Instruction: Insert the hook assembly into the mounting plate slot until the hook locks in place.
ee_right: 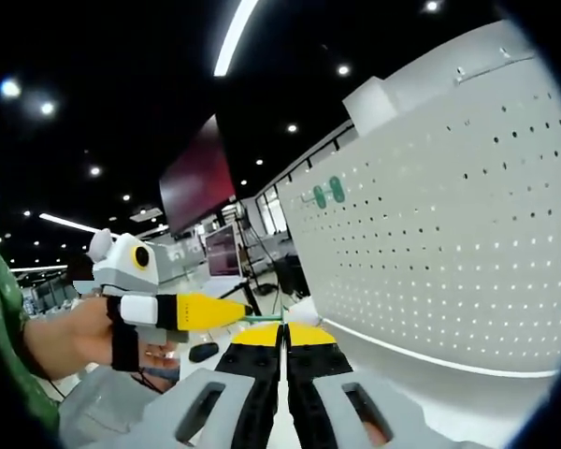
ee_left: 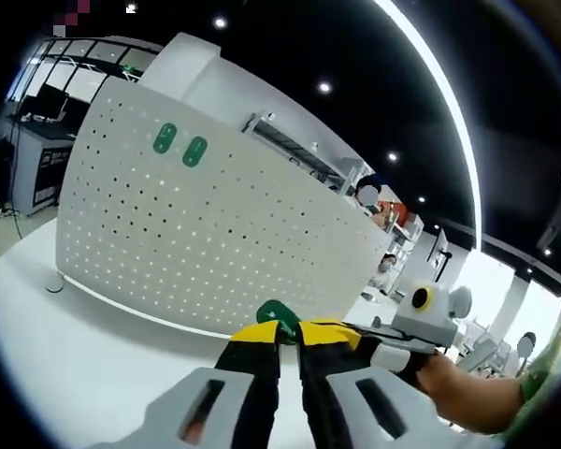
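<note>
The white perforated mounting plate stands upright on the white table; it rises at the right of the right gripper view. Two green pieces sit side by side high on its face. My left gripper is shut on a small green hook assembly in front of the plate's lower edge. It enters the right gripper view from the left, with the thin green hook sticking out of its yellow tips. My right gripper is shut, tips touching the hook's end; whether it pinches it I cannot tell.
A person's hand holds the right gripper low at the right of the left gripper view. The white table spreads before the plate. Racks and desks stand behind the plate; a dark screen and monitors lie beyond.
</note>
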